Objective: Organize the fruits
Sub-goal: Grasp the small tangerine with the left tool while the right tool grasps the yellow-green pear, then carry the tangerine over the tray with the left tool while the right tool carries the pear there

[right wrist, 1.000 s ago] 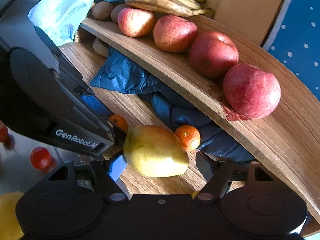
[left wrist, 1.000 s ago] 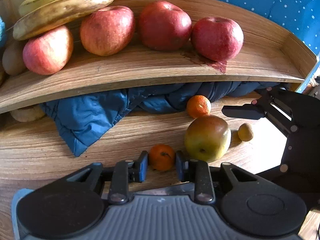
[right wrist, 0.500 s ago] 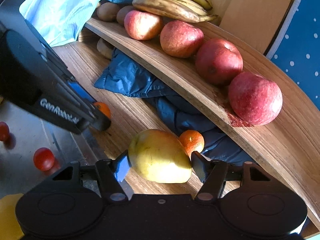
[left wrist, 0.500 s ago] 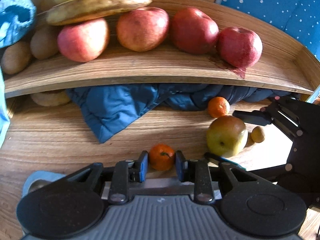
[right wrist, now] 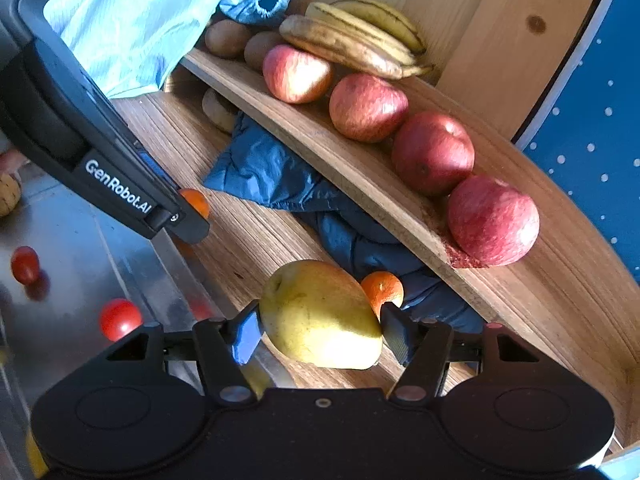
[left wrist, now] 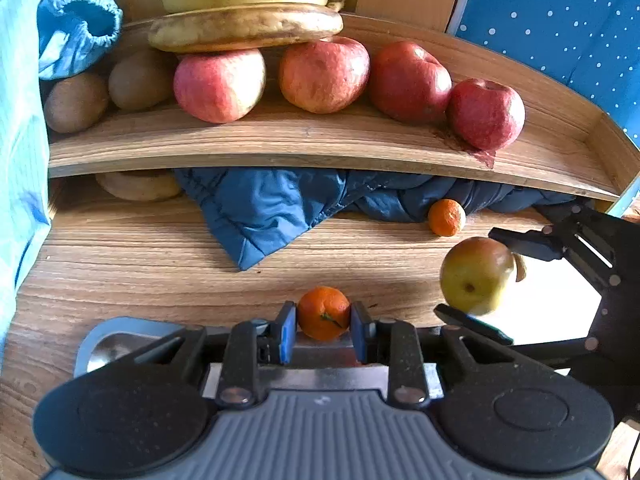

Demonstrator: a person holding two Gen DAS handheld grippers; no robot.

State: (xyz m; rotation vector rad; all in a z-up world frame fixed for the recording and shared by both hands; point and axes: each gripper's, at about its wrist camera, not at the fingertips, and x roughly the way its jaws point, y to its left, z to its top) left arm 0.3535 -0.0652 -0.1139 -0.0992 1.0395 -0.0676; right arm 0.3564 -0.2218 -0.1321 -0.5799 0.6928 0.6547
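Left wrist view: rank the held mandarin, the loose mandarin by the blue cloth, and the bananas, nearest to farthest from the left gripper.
1. Held mandarin: between the jaws of the left gripper.
2. Loose mandarin: ahead to the right, on the lower board at the blue cloth's edge.
3. Bananas: farthest, on top of the apples on the upper shelf.

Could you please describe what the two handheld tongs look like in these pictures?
Both are black. The left tongs have blue pads, a grey ribbed body and white "GenRobot.AI" lettering on the side. The right tongs have a black body with round caps and one blue pad showing.
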